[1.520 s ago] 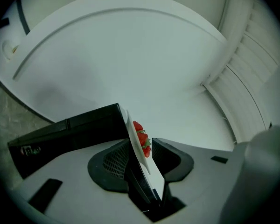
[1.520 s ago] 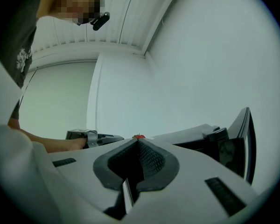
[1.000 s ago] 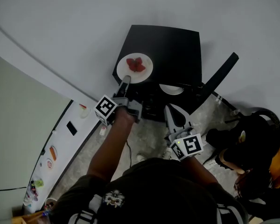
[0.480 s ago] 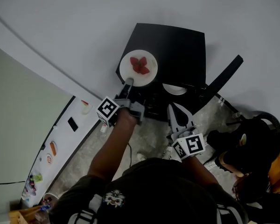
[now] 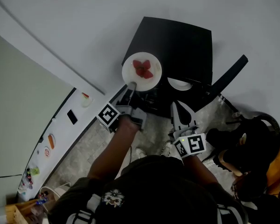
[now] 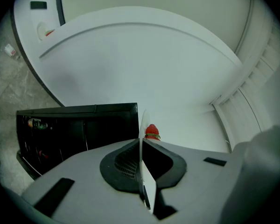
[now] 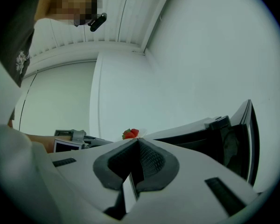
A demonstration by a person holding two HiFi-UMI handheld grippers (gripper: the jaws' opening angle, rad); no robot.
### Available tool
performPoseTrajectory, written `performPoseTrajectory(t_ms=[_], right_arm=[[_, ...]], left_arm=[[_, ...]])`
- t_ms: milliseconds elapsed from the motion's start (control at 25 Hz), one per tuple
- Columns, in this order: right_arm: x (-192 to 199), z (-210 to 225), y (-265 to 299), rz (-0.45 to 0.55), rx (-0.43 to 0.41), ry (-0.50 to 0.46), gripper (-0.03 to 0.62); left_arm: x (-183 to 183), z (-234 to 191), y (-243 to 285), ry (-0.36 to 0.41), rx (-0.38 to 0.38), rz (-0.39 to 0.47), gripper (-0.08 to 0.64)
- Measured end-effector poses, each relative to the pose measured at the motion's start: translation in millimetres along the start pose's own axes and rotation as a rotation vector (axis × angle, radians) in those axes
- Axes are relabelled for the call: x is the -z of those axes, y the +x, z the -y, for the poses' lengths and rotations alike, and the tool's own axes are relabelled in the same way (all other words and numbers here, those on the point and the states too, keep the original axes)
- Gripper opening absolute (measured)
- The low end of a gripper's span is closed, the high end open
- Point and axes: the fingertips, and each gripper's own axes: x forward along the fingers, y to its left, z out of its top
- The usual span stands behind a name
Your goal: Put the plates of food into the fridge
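Observation:
A white plate (image 5: 150, 81) with red strawberries (image 5: 143, 69) hangs over the front corner of a black table (image 5: 177, 41). My left gripper (image 5: 130, 86) is shut on the plate's near rim. In the left gripper view the plate (image 6: 143, 123) stands edge-on between the jaws of the left gripper (image 6: 141, 143), with a strawberry (image 6: 151, 131) beyond the tips. A second white plate (image 5: 179, 84) lies at the table's front edge. Just below it my right gripper (image 5: 178, 107) is shut and holds nothing. The white fridge front (image 5: 70, 129) with magnets stands at the left.
A black bar (image 5: 228, 76) slants out from the table's right side. Dark bags (image 5: 252, 146) lie on the floor at the right. Speckled floor (image 5: 149, 139) lies between the fridge and the table. A grey wall fills the background.
My left jaws have closed on the rim of the strawberry plate. The plate and left gripper now sit a little higher and further right in the view. The right gripper stayed shut.

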Motion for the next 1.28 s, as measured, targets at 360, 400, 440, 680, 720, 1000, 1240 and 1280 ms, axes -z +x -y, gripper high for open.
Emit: performPoseTrajectory(t_ms=[360,400,440,680,720,1000,1240,1280], right_arm=[[8.4,-2.3,1.5,-0.015,0.023,-0.01,0.025],[12.3,-5.8,-1.7,-0.018,0.025,-0.01,0.025],[15.2,-8.0,-3.0,-0.02,0.026,-0.011,0.026],[24.4,-7.4,-0.7,-0.041,0.032,-0.024,0.025],[25.9,-7.0,-1.6,-0.043,0.034,-0.026,0.025],[33.3,-1.5,-12.3,-0.066,0.065,-0.037,0.025],[35.7,10.5,-24.1,-0.081,0.101,-0.046,0.025],[35.9,12.1,-26.2,-0.083,0.108,-0.047,0.026]], left_arm=[[6.0,-11.8,-39.7,-0.039,-0.008,0.004,0.031],[6.4,-17.2,-49.2,-0.043,-0.012,0.004,0.029],[6.3,-22.7,-56.3,-0.047,-0.017,0.004,0.029],[7.1,-57.5,-72.9,-0.061,-0.08,0.0,0.029],[7.4,-64.4,-73.6,-0.057,-0.09,-0.002,0.029],[9.9,-105.2,-61.4,-0.031,-0.158,-0.02,0.029],[16.3,-134.0,-35.0,-0.027,-0.191,-0.037,0.029],[16.8,-137.1,-30.1,-0.029,-0.194,-0.037,0.029]])
